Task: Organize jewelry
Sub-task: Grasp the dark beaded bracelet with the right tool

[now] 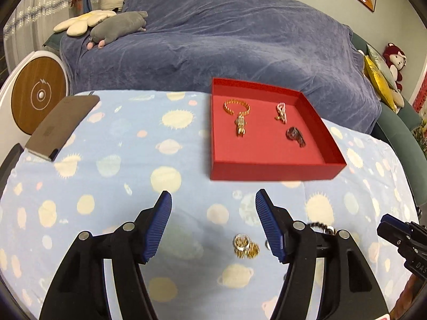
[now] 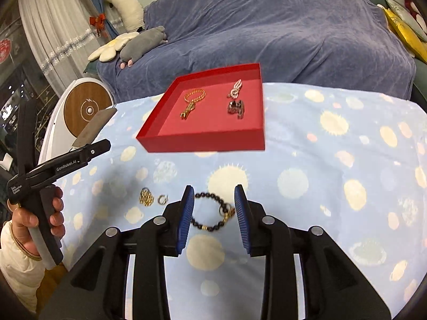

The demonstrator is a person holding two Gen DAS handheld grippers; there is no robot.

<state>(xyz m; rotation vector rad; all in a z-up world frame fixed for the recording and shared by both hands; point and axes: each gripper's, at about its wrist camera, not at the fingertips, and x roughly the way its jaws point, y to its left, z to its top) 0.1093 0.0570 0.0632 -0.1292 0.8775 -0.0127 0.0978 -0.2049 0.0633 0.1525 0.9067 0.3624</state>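
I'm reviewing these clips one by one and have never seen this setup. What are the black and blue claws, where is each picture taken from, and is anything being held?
No robot here: a person carries a hand-held gripper in each hand, with a camera on each looking along its blue fingers.

One picture looks out from the left hand-held gripper, the other from the right hand-held gripper, which also shows the person's hand around the other tool's handle.

On the planet-print cloth stands a red tray holding a gold chain, a pearly piece and a dark piece. Outside it lie gold rings and a black bead bracelet.

Nothing is held. Both grippers are open; the bracelet lies between the right one's fingers, ungripped.
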